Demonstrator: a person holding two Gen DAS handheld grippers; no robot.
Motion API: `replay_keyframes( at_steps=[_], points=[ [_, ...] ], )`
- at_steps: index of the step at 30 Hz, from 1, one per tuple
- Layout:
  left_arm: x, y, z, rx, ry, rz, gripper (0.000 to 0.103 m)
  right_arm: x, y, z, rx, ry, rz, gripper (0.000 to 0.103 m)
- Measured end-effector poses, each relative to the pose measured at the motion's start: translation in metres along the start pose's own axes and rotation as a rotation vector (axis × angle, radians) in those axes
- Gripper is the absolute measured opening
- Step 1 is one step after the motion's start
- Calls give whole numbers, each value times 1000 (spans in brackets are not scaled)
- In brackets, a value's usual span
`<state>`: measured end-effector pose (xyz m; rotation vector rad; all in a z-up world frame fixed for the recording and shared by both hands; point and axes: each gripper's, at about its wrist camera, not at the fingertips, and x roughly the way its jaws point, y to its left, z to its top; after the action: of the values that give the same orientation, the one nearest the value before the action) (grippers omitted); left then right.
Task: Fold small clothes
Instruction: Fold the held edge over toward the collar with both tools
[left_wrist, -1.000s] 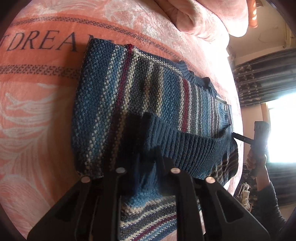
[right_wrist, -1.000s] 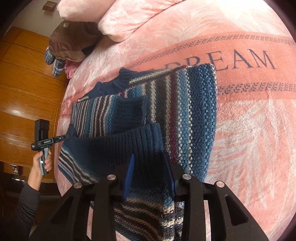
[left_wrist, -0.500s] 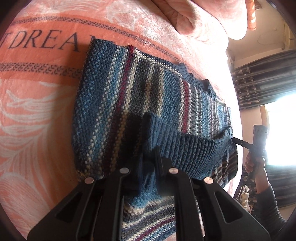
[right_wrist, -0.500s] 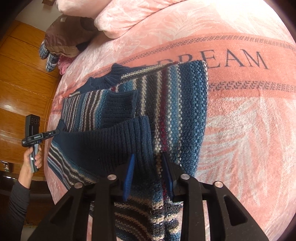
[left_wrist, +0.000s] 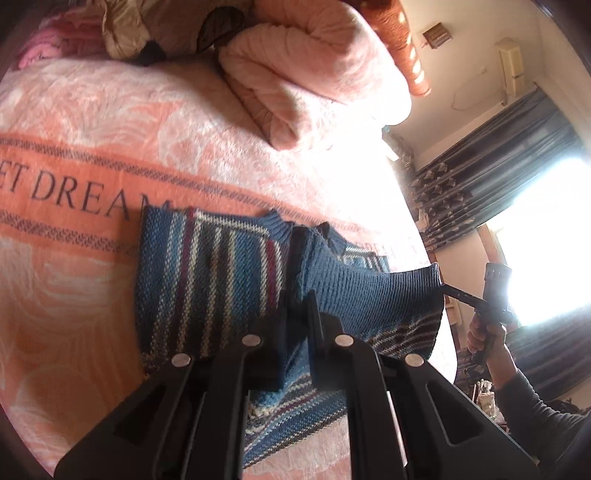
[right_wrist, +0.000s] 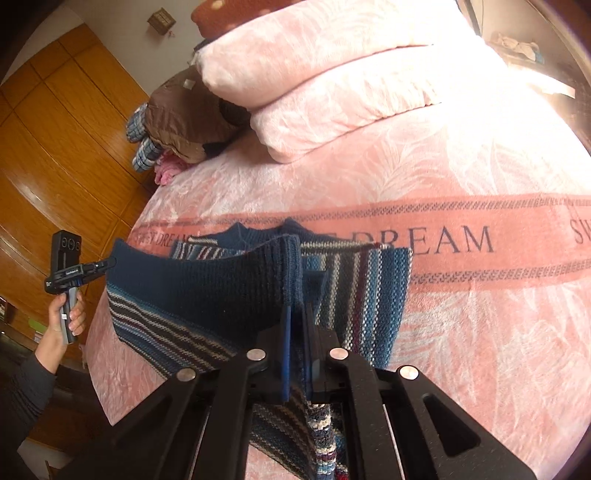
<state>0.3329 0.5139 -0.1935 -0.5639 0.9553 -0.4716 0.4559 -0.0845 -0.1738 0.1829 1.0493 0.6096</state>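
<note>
A blue striped knit sweater (left_wrist: 214, 273) lies flat on the pink "SWEET DREAM" blanket (left_wrist: 74, 295), collar towards the pillows. Its dark blue ribbed hem (left_wrist: 369, 295) is raised off the bed and stretched between both grippers. My left gripper (left_wrist: 299, 306) is shut on one hem corner. The right gripper (left_wrist: 443, 286), in a hand, pinches the other corner at the right. In the right wrist view my right gripper (right_wrist: 297, 314) is shut on the hem (right_wrist: 207, 291). There the left gripper (right_wrist: 109, 264) holds the far corner, with the sweater (right_wrist: 369, 288) beneath.
Pink folded bedding (left_wrist: 314, 74) and pillows (right_wrist: 332, 74) lie beyond the collar. A brown jacket (right_wrist: 181, 118) sits by the pillows. A wooden wardrobe (right_wrist: 55, 147) stands past the bed's left edge, dark curtains (left_wrist: 498, 166) and a bright window past the right edge.
Both grippers have risen with the hem and carried it towards the collar. The hem now hangs taut above the sweater's body, and both views tilt up towards the pillows.
</note>
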Motion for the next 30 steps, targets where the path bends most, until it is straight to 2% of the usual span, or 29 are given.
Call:
replay_keyframes(
  at_steps=[3,6,11,16,20,21,23,27,30],
  points=[
    [-4,-5,23,6,-35,5,7,-6,0,21,7,-63,-20,5],
    [5,-6,46,11,-33,25,7,0,-2,41,14,-85,-38,4],
    [37,6,80,-20,0,75,7,31,-11,76,29,-49,-93,4],
    [78,24,105,-49,48,142,7,70,-33,96,99,8,-116,4],
    [108,45,116,-74,92,195,7,99,-53,102,138,49,-141,3],
    [115,51,117,-86,99,204,7,105,-59,102,145,54,-149,0],
    [127,64,120,-112,110,201,7,115,-72,105,170,51,-166,0],
    [159,96,112,-174,180,234,7,138,-97,98,219,101,-172,0],
    [173,117,99,-227,209,246,7,147,-105,87,235,128,-127,0]
  ],
)
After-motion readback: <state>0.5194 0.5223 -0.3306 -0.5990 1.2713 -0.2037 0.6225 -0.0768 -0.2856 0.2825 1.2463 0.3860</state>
